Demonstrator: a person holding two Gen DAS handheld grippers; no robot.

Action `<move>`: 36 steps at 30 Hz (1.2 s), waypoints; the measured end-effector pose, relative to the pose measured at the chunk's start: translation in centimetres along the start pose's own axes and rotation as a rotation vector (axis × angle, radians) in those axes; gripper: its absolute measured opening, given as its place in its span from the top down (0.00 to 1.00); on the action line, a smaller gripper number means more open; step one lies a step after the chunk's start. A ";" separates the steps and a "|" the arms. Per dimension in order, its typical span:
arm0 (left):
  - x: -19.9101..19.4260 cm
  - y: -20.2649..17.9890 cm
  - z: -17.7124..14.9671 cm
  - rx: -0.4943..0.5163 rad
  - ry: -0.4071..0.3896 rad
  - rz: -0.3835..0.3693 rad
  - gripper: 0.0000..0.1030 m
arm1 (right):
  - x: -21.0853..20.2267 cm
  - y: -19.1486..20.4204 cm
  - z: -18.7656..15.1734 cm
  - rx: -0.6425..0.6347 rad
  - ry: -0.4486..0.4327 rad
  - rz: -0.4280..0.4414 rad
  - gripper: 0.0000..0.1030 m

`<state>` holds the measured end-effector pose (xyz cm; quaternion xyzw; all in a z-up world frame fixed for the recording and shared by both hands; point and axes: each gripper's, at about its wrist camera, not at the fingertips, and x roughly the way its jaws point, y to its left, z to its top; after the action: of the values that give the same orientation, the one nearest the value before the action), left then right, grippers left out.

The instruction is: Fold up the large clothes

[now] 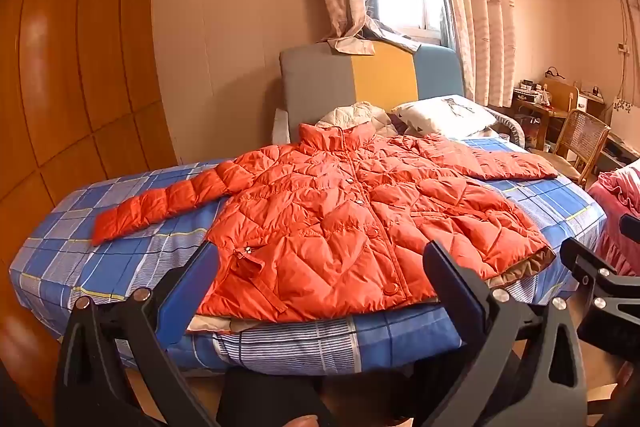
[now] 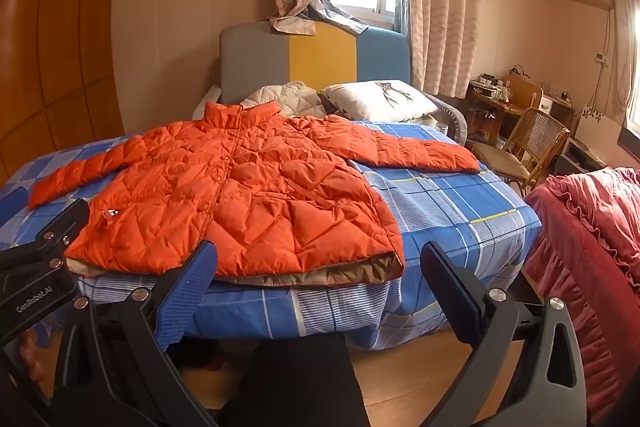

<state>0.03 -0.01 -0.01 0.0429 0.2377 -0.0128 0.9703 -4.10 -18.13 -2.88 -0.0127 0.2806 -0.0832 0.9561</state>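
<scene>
Orange quilted jacket [image 1: 352, 223] spread flat, front up and sleeves out, on the blue checked bed [image 1: 560, 203], hem at the near edge, my left tongs [image 1: 320, 259] wide open and empty, my right tongs [image 2: 318, 259] likewise, pillow [image 2: 376, 101] by the headboard [image 2: 256, 55]

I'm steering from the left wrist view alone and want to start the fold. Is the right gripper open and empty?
Observer: Yes. The right gripper stands wide open with nothing between its fingers, facing the orange jacket.
Operator: Which part of the jacket is nearest to it?
Observer: The hem's right corner, with tan lining showing, lying at the near edge of the bed.
Operator: Anything on its right side?
Observer: A pink ruffled bedspread fills that side and hangs down toward the floor.
</scene>
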 end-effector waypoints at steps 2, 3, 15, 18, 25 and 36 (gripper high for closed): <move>0.0 -0.1 0.0 0.010 0.004 0.004 0.02 | 0.1 -0.1 0.0 0.002 0.007 0.005 0.03; 0.1 -0.2 0.0 0.009 0.003 0.003 0.02 | 0.2 -0.1 0.0 0.003 0.012 0.009 0.03; 0.4 -0.5 -0.3 -0.002 0.003 0.001 0.02 | 0.4 0.0 -0.2 -0.006 0.018 -0.001 0.03; 0.2 -0.5 -0.6 -0.009 0.006 0.000 0.02 | 0.4 -0.3 -0.3 -0.002 0.022 -0.001 0.03; 0.2 0.3 -0.3 -0.020 0.008 0.001 0.02 | 0.8 -0.4 -0.6 -0.004 0.033 -0.003 0.03; 0.2 0.3 -0.4 -0.022 0.009 0.002 0.02 | 1.0 -0.6 -0.6 -0.002 0.040 -0.010 0.03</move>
<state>0.08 0.30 -0.45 0.0325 0.2420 -0.0091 0.9697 -3.70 -18.89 -3.88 -0.0136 0.2997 -0.0879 0.9499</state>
